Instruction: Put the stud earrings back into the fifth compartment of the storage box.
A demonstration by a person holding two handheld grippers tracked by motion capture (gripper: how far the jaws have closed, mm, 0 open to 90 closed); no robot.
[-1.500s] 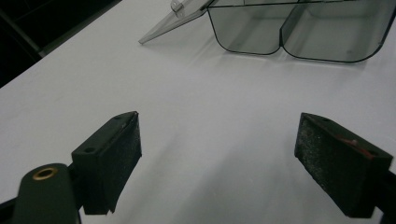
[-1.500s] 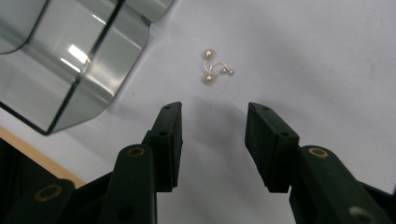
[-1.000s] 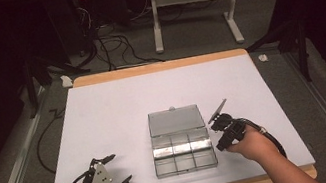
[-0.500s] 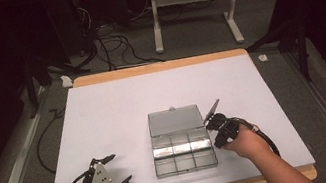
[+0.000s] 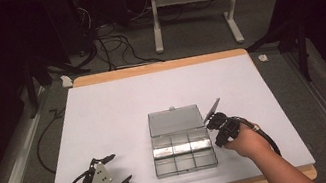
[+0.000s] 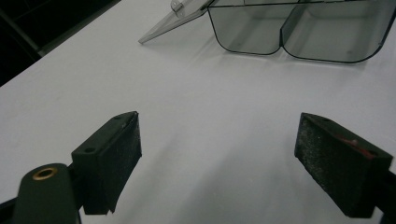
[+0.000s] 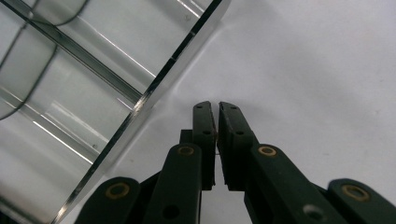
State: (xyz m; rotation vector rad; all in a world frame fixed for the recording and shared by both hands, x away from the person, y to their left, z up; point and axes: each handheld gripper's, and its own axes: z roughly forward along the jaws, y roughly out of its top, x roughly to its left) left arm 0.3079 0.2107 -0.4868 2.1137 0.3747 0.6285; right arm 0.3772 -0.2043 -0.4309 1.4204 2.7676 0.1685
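Note:
A clear plastic compartment box (image 5: 183,152) lies open in the middle of the white table, its lid (image 5: 175,121) flat behind it. My right gripper (image 5: 210,123) is shut just off the box's right side, near the hinge end. In the right gripper view the closed jaws (image 7: 217,108) hover over the white surface beside the box's clear wall (image 7: 140,108), with nothing clearly between them. My left gripper (image 5: 120,168) rests near the front left edge, open and holding nothing. In the left gripper view its fingertips (image 6: 219,154) point at the box (image 6: 299,28) and the lid edge (image 6: 173,21).
A white sheet (image 5: 118,109) covers the wooden table. Beyond the far edge are a dark floor with cables (image 5: 106,40) and a white desk frame (image 5: 192,10). Metal rails run along both sides of the table.
My right gripper has crept a little left and away from me, closer to the box's right side. The left gripper has stayed put.

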